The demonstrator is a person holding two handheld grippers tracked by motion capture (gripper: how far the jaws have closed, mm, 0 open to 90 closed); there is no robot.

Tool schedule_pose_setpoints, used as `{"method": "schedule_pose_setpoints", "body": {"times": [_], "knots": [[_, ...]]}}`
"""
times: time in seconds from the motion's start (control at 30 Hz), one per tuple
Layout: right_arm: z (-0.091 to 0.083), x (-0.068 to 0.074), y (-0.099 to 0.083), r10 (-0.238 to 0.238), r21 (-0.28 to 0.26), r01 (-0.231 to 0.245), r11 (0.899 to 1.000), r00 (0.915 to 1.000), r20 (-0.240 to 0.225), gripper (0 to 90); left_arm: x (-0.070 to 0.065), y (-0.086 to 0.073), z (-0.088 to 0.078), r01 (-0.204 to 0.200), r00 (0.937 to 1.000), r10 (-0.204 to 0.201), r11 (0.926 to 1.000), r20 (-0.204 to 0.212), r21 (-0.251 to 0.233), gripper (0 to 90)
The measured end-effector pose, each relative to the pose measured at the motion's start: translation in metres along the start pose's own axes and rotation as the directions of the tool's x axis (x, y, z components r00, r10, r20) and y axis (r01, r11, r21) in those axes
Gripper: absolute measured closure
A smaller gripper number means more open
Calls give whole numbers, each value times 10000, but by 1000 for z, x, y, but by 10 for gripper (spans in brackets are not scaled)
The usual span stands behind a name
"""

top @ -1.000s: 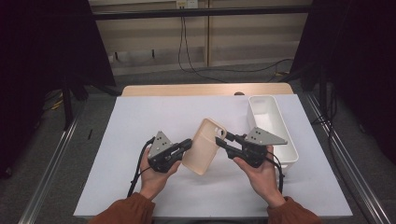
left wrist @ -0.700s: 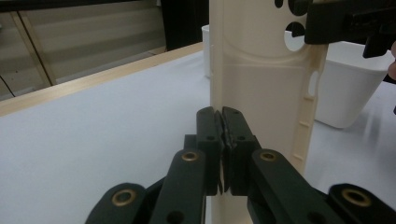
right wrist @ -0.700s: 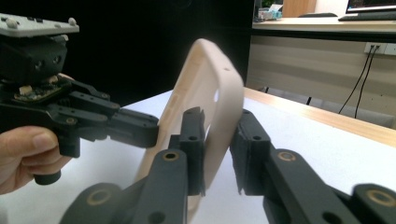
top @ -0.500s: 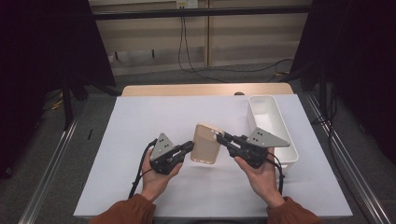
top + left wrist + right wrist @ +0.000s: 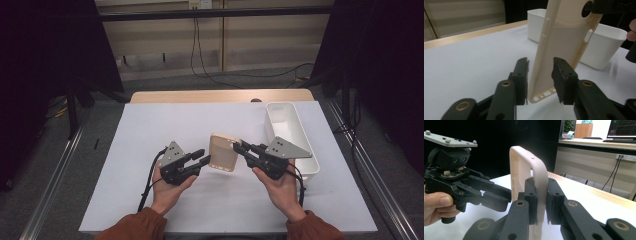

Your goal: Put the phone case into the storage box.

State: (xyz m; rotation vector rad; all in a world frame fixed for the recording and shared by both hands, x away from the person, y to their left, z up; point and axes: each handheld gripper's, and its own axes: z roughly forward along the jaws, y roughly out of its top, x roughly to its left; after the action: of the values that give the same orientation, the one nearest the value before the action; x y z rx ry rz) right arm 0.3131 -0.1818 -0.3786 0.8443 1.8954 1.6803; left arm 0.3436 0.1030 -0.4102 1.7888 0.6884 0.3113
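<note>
Cream-coloured and slightly rubbery in look, the phone case (image 5: 223, 151) stands upright above the middle of the white table cover (image 5: 150, 130), held up between the two grippers. The right gripper (image 5: 240, 147) comes in from the right, its hand (image 5: 280, 187) low and near the table's front edge, forearm in a rust-coloured sleeve (image 5: 312, 230) rising from the bottom of the high view. Its jaws are clamped tight on the edge of the case; in the right gripper view the two black pads press on the rounded cream rim (image 5: 540, 182) from both sides.

The left gripper (image 5: 202, 159) points right toward the case, cradled from below by the left hand (image 5: 167, 192), palm up. Its jaws have just been opening: in the left gripper view the lower end of the case (image 5: 554, 62) stands between them, with a clear gap to the right pad (image 5: 561, 75); whether the left pad (image 5: 522, 75) touches the case edge is hard to judge from this angle, though it looks just apart.

A white rectangular bin (image 5: 300, 135) sits at the right side of the cover, just behind the right gripper. What shows of its inside appears bare, though the grey plate (image 5: 287, 148) of that gripper hides its near end.
</note>
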Motion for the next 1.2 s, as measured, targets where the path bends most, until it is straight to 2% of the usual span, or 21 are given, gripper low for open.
{"method": "schedule_pose_setpoints", "body": {"times": [0.07,0.43,0.47,0.57,0.63,0.7,0.8,0.83,0.93,1.03,1.2], "knots": [[0,0,0,7,-7,-7,10000,10000,22,810,1,0,0,164,9998,-165,9999,-73,-49,510],[0,-2,0,9,-22,-10,10000,9999,-140,810,6,-1,2,18,9997,-26,9994,-242,-340,188],[0,-2,0,9,-37,-9,10000,9999,-155,809,6,-1,2,35,9999,-40,9994,-145,-348,151],[0,-3,-1,-9,-25,9,10000,9998,-177,809,7,-1,4,-58,9995,47,9993,-313,-357,64],[-1,-4,-1,7,-41,-7,10000,9999,-157,809,8,-2,4,4,9997,-12,9994,-226,-357,51],[-1,-5,-1,-2,-35,2,10000,9999,-160,809,8,-1,4,-74,9992,64,9996,-388,-268,41],[-2,-6,-1,20,-71,-21,10000,9999,-147,809,5,-2,3,-594,9954,586,9982,-759,-85,28],[-2,-7,-1,14,-81,-15,10000,9999,-149,809,5,-2,3,-700,9947,691,9975,-762,-91,28],[-3,-7,-1,40,-89,-41,10000,9999,-149,809,7,-1,1,-240,9993,232,9993,-280,-270,28],[-4,-8,-1,42,-105,-44,9999,9999,-136,809,7,-1,1,-628,9955,614,9979,-717,-182,29],[-7,-11,-1,63,-100,-63,9999,10000,-61,809,10,-2,0,-372,9960,345,9988,-822,-321,29]]}}
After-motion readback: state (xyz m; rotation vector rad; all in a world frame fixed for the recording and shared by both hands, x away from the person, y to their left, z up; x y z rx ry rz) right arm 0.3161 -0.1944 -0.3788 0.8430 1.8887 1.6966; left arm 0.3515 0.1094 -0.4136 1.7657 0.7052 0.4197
